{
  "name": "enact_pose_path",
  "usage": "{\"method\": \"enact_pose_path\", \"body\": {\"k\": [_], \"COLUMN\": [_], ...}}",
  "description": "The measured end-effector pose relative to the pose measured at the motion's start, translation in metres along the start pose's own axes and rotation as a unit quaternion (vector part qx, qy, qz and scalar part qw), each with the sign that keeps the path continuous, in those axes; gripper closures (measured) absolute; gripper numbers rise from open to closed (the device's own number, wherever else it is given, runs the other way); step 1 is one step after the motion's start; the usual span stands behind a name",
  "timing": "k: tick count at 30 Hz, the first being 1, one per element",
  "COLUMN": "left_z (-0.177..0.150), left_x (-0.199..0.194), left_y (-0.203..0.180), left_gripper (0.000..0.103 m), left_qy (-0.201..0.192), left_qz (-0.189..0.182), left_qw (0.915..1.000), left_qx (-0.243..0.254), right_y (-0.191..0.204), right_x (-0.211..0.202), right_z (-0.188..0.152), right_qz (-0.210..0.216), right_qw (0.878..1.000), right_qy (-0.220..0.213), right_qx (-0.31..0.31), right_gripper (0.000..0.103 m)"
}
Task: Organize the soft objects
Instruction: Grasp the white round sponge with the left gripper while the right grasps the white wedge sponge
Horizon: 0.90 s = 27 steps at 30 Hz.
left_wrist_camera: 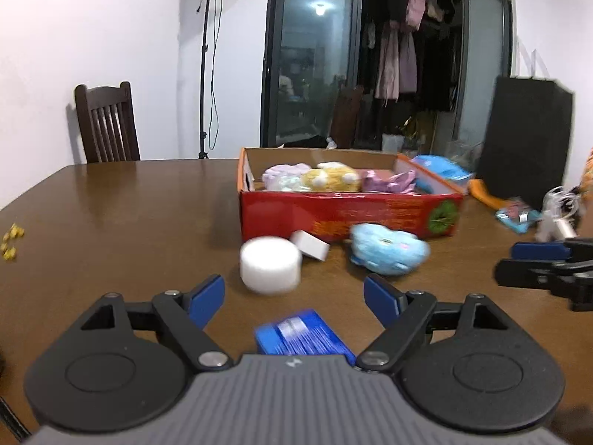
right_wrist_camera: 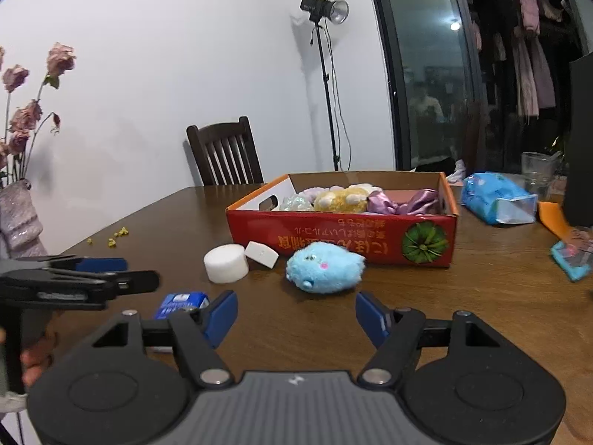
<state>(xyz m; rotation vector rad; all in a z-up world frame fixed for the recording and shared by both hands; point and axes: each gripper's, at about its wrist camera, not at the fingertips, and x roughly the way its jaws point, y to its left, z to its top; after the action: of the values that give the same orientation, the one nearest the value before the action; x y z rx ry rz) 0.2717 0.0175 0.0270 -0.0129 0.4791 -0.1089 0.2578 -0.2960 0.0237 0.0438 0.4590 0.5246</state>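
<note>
A red cardboard box (left_wrist_camera: 348, 215) (right_wrist_camera: 344, 239) stands on the brown table and holds a yellow plush (left_wrist_camera: 331, 180) (right_wrist_camera: 343, 198), a pale plush and purple satin cloth (right_wrist_camera: 400, 202). In front of the box lie a blue plush (left_wrist_camera: 387, 254) (right_wrist_camera: 324, 267), a white foam cylinder (left_wrist_camera: 270, 269) (right_wrist_camera: 226, 267) and a white foam block (left_wrist_camera: 311, 244) (right_wrist_camera: 261, 254). My left gripper (left_wrist_camera: 294, 298) (right_wrist_camera: 107, 265) is open, just short of the cylinder, above a blue packet (left_wrist_camera: 302, 335) (right_wrist_camera: 181, 304). My right gripper (right_wrist_camera: 296, 317) (left_wrist_camera: 533, 250) is open, just short of the blue plush, nothing between its fingers.
A blue wipes pack (right_wrist_camera: 496, 198) (left_wrist_camera: 441, 168), an orange item (left_wrist_camera: 481, 191) and small clutter (left_wrist_camera: 519, 215) lie right of the box. A vase of dried roses (right_wrist_camera: 20, 218) stands at the left. A dark chair (left_wrist_camera: 107, 124) and a light stand (left_wrist_camera: 205, 66) are behind the table. Yellow crumbs (left_wrist_camera: 11, 239) dot the left edge.
</note>
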Motion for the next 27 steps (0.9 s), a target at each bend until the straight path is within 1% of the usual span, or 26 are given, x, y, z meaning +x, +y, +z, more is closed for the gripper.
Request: {"method": "enact_pose_path", "body": {"k": [4,6,7,8,9,11,12,14,16,18,20,21,22,24,25,27], "left_z": [0.012,0.014,0.014,0.013,0.011,0.007,0.007,0.008,0.008,0.006,0.006,0.008,0.008,0.009,0.009,0.009], "left_x": [0.065,0.087,0.097,0.105,0.108,0.106,0.101,0.089,0.080,0.079,0.078,0.076,0.075,0.074,0.073,0.072], "left_y": [0.010,0.015,0.019,0.022,0.024,0.031,0.034,0.044,0.058,0.075,0.084,0.087,0.088,0.085,0.083,0.078], "left_gripper": [0.019,0.019,0.023,0.030,0.046,0.047,0.047,0.047,0.047,0.047,0.047,0.047,0.047,0.047,0.047,0.047], "left_qy": [0.042,0.056,0.064,0.068,0.073,0.063,0.060,0.036,0.024,0.027,0.025,0.021,0.020,0.016,0.014,0.012], "left_qz": [0.003,-0.001,0.000,-0.003,-0.007,-0.020,-0.019,0.002,0.024,0.040,0.052,0.051,0.047,0.045,0.044,0.040], "left_qw": [0.9988,0.9983,0.9979,0.9976,0.9973,0.9978,0.9980,0.9994,0.9991,0.9965,0.9948,0.9946,0.9944,0.9953,0.9959,0.9968], "left_qx": [0.025,0.019,0.011,0.007,0.004,0.001,0.005,0.000,-0.027,-0.068,-0.084,-0.088,-0.092,-0.084,-0.078,-0.068], "right_y": [0.003,0.006,0.008,0.011,0.013,0.018,0.021,0.028,0.037,0.049,0.058,0.062,0.065,0.068,0.070,0.070], "right_x": [0.044,0.066,0.079,0.090,0.104,0.127,0.139,0.163,0.186,0.207,0.221,0.226,0.230,0.235,0.235,0.234], "right_z": [0.023,0.033,0.038,0.042,0.046,0.053,0.055,0.059,0.060,0.058,0.053,0.050,0.046,0.041,0.039,0.040], "right_qz": [0.015,0.028,0.035,0.039,0.042,0.048,0.050,0.048,0.046,0.042,0.030,0.031,0.033,0.036,0.033,0.034], "right_qw": [1.000,0.999,0.999,0.999,0.999,0.998,0.998,0.998,0.996,0.994,0.992,0.991,0.990,0.988,0.988,0.988], "right_qy": [0.010,0.014,0.017,0.019,0.023,0.030,0.034,0.047,0.064,0.085,0.100,0.105,0.111,0.121,0.114,0.116], "right_qx": [0.007,0.008,0.006,0.005,0.005,0.001,-0.002,-0.013,-0.029,-0.051,-0.071,-0.079,-0.082,-0.089,-0.100,-0.099], "right_gripper": [0.041,0.041,0.042,0.042,0.043,0.044,0.044,0.045,0.045,0.046,0.046,0.046,0.052,0.065,0.068,0.070]}}
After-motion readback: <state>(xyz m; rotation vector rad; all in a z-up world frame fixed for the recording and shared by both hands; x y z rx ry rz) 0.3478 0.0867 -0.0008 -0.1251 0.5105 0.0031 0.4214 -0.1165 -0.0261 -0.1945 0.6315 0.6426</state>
